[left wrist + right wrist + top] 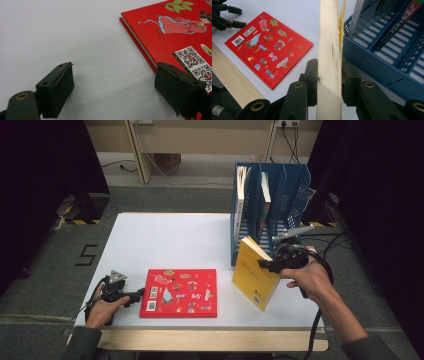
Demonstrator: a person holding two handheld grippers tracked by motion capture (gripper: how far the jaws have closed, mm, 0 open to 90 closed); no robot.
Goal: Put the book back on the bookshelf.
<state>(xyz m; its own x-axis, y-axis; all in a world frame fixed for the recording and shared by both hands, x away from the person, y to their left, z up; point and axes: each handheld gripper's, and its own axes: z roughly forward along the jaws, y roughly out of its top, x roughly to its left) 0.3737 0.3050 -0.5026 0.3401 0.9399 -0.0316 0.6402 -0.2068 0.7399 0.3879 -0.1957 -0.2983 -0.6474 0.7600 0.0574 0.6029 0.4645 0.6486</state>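
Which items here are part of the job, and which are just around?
In the job:
yellow book, clamped by right gripper
blue file rack
red book, beside open left gripper

Just around:
books already in the rack
floor cables

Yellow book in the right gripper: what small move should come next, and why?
Probably lift the yellow book and carry it toward an open slot of the blue file rack. The right gripper has its jaws clamped on the page edge, the book is tilted beside the rack's front, and two slots already hold books.
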